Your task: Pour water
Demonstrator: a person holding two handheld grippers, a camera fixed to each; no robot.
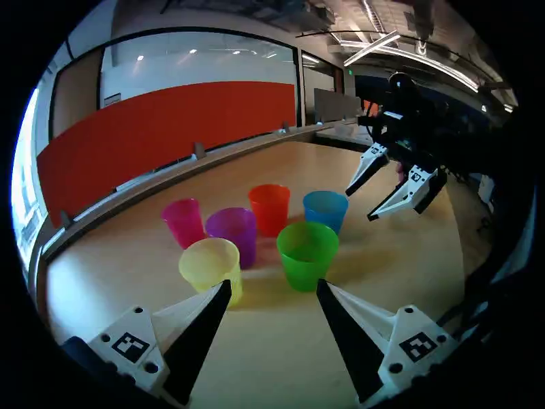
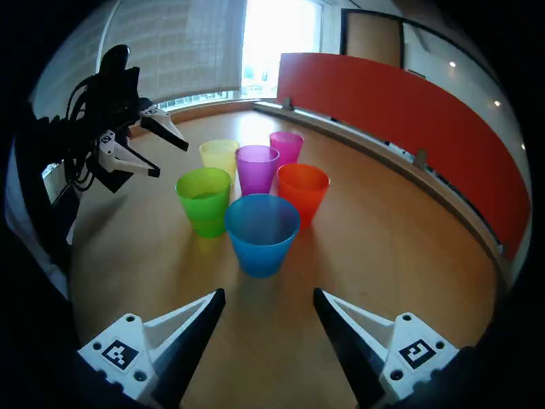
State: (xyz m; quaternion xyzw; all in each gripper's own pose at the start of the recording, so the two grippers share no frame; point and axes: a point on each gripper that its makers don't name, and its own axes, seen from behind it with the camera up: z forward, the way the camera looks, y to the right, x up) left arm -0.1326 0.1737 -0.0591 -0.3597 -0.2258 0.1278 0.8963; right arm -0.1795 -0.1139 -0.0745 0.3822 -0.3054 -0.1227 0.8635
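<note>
1. Left gripper view had the left gripper (image 1: 273, 282) low over the wooden table (image 1: 409, 273), its two fingers spread wide and gripping nothing.
2. Six plastic cups stood upright in a tight cluster just ahead of it. The yellow cup (image 1: 210, 266) and the green cup (image 1: 306, 252) were nearest. The purple cup (image 1: 234, 232) sat behind and between them, with the pink cup (image 1: 182, 219) beside it on that view's left. The orange cup (image 1: 269, 204) and the blue cup (image 1: 325, 208) were at the back.
3. Across the cluster, the right gripper (image 1: 359, 206) hung in the air above the table near the blue cup. Its tips pointed down, its jaws were parted, and it was empty too.
4. Right gripper view looked from the other side. The blue cup was closest to the right gripper's fingers, with the green cup on that view's left and the orange cup on its right. The left gripper sat high at the left, clear of every cup.
5. Whether any cup held water, I couldn't tell.
6. A long red panel (image 1: 170, 129) ran along the table's edge, and a bright window (image 2: 279, 34) glowed beyond the cups.
</note>
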